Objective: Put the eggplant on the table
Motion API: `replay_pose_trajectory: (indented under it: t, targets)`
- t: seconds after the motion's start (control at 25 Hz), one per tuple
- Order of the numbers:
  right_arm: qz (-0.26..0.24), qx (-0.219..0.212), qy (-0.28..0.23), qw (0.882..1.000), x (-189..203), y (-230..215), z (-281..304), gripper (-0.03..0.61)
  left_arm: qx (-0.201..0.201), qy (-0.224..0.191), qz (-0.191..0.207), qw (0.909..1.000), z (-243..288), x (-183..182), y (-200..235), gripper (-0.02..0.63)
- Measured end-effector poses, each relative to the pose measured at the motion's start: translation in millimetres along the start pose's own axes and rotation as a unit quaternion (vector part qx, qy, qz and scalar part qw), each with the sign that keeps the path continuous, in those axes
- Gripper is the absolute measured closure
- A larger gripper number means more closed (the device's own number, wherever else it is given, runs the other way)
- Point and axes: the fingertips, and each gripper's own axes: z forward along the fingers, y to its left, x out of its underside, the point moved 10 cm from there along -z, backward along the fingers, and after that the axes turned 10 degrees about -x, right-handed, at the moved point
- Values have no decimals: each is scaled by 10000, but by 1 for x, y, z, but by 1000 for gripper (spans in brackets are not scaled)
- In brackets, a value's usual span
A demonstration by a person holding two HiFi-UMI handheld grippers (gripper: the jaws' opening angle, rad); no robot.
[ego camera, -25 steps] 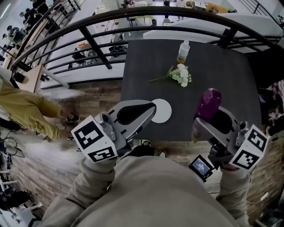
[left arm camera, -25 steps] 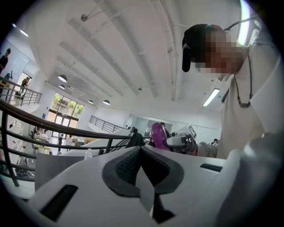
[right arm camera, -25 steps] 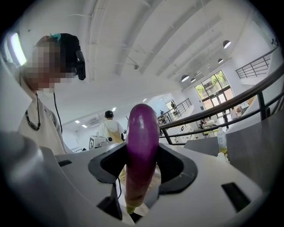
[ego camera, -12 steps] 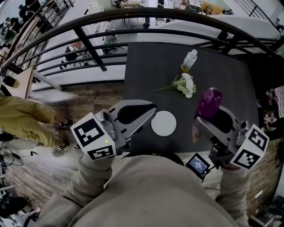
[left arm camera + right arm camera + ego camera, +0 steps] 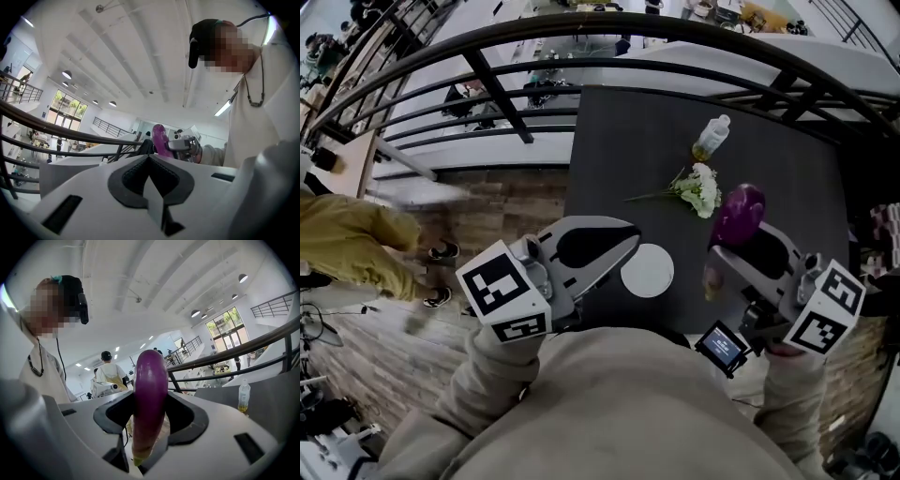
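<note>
So the glossy purple eggplant [image 5: 739, 214] isn't on the table. It's up in the air, pinched in the right gripper [image 5: 733, 251] at the right of the head view. In the right gripper view the eggplant [image 5: 150, 394] stands pretty much upright. Its pale stem end is down between the two jaws and the rounded end pokes up, with both jaws pressing on its lower part.

From the head camera it hangs over the lower right part of the dark grey square table [image 5: 619, 141], and in the frame it sits just right of a small bunch of white flowers with green stems [image 5: 698, 187] lying on the tabletop. Above the flowers is a clear plastic bottle with yellowish liquid [image 5: 711, 139], and lower down, near the table's bottom edge, there's a flat white round disc [image 5: 648, 270].

The left gripper [image 5: 630, 242] is at centre left, just left of that disc. Its jaws are pressed together with nothing between them, and its own view shows the same.

Further out, a curved black metal railing [image 5: 487, 84] runs across the top of the frame, and a person in mustard-yellow clothes [image 5: 356, 248] is at the far left on the brick-patterned floor [image 5: 497, 206].
</note>
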Motion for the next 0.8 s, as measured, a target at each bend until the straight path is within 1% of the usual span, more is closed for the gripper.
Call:
replay_pose_trajectory:
  t: [0.16,0.32,0.4,0.52,0.8]
  targets:
    - [-37,-81,51,9999,-11,-12,4,359,-103,-23,-14,9999,6,-1,5,609]
    - [-34,-118,164,9998,-9,-22,9,359,-139,-182,21,9997,6,1,7,609]
    - [-67,-145,187,9997,-10,-24,8,359,-187,-175,15,9997,7,4,7,609]
    - [-3,-180,209,9996,-6,-24,8,359,-273,-117,-42,9996,5,8,3,609]
    - [49,-248,411,9988,2,-30,24,359,-350,-146,-219,9990,-3,20,8,609]
